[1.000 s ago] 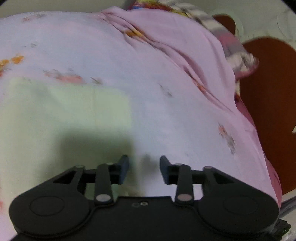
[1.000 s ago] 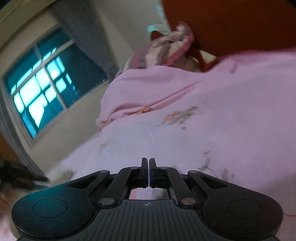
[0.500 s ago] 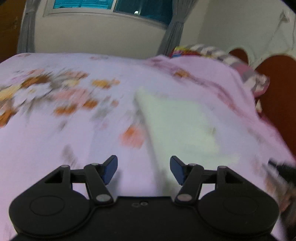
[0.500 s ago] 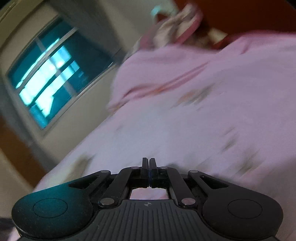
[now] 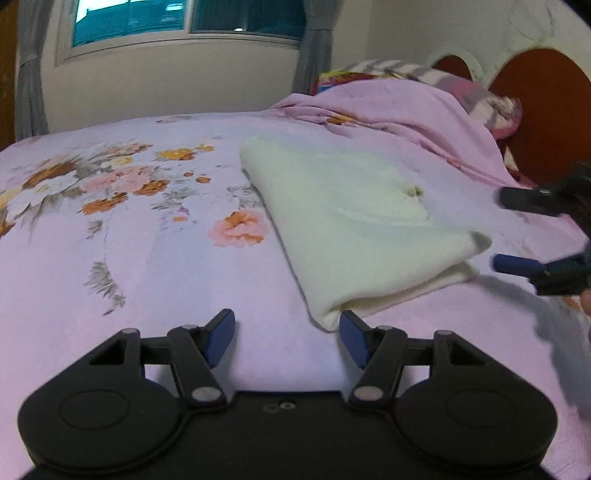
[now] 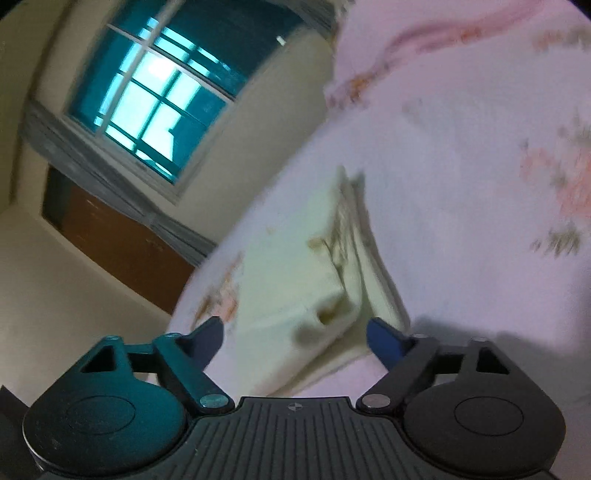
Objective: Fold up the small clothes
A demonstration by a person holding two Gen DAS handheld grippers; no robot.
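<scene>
A folded cream garment (image 5: 351, 221) lies flat on the flowered pink bedsheet (image 5: 147, 258). My left gripper (image 5: 287, 328) hovers low over the sheet, open, with only bare sheet between its fingers; the garment's near corner sits just beside the right fingertip (image 5: 351, 326). My right gripper (image 5: 515, 230) comes in from the right edge, turned on its side, at the garment's right corner. In the right wrist view the right gripper (image 6: 295, 328) has its jaws opening wide, with the layered corner of the garment (image 6: 314, 288) between them and the pads not pressing on it.
A rumpled pink quilt (image 5: 406, 118) and a striped blanket (image 5: 465, 85) pile up against the brown headboard (image 5: 546, 110) behind the garment. A window (image 5: 184, 18) with grey curtains is in the far wall. The bed's far edge runs along that wall.
The left gripper pulled back from over the garment to its near corner and widened its jaws. The right gripper swung round toward the garment and went from shut to wide open.
</scene>
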